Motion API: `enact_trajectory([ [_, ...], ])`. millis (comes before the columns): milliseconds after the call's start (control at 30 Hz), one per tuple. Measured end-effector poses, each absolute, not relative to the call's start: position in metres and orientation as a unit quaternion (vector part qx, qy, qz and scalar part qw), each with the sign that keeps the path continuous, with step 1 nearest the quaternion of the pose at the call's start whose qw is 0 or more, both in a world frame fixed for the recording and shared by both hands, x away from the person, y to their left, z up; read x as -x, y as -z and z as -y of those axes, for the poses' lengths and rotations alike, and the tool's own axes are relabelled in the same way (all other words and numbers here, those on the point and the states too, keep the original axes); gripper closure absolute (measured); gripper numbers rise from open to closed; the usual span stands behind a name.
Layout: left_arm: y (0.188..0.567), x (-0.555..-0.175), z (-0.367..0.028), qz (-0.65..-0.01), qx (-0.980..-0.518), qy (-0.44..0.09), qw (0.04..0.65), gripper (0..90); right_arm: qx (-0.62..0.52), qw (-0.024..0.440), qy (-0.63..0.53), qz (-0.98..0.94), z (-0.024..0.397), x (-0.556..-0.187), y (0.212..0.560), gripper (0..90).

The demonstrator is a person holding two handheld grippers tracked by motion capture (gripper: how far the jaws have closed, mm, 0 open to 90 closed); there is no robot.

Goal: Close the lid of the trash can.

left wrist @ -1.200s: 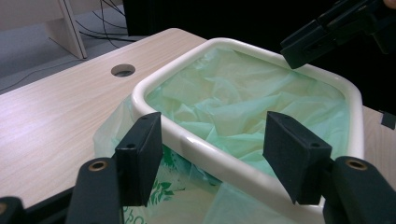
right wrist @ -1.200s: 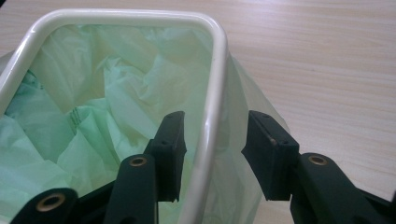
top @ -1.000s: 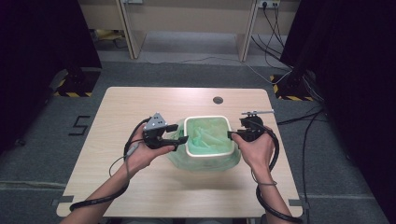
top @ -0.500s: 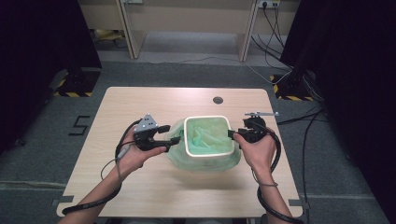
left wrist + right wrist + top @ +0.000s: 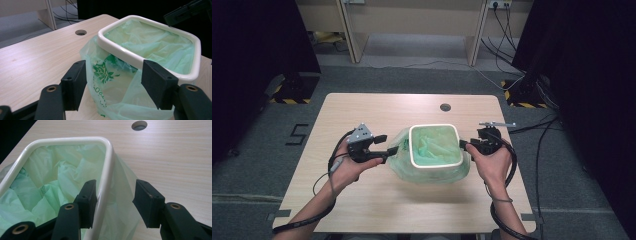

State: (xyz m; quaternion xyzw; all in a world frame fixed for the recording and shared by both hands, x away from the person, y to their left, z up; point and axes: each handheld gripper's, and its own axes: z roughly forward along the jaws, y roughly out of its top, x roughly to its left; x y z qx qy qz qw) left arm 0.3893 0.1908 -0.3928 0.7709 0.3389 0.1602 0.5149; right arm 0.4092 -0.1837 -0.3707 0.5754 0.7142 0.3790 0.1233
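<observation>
Bin (image 5: 435,129) sits between both claws, lined with a green bag (image 5: 402,160). The right claw (image 5: 113,202) has just been opening; its jaws straddle the rim without pinching. The left claw (image 5: 113,87) gapes, bag just ahead of it, rim beyond.

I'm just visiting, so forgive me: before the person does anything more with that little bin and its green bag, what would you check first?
1. Bin upright on the table: ok.
2. Green bag folded over the white rim: ok, it hangs loose outside.
3. Right gripper astride the rim, jaws just been opening: ok; whether one pad still touches, cannot tell.
4. Left gripper open, short of the bag: ok.
5. Bag tucked evenly all round: cannot tell.
</observation>
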Motion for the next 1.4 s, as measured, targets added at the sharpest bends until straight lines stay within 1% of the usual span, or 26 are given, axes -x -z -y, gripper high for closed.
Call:
enact_trajectory([
  [367, 0.396, -0.386, -0.204, -0.350, -0.765, -0.165, 0.514, 36.0, -0.577, 0.121, -0.389, -0.707, 0.190, -0.407, 0.372, 52.0],
  [1400, 0.404, -0.382, -0.231, -0.377, -0.754, -0.175, 0.508, 36.0, -0.589, 0.138, -0.393, -0.692, 0.211, -0.400, 0.378, 51.3],
])
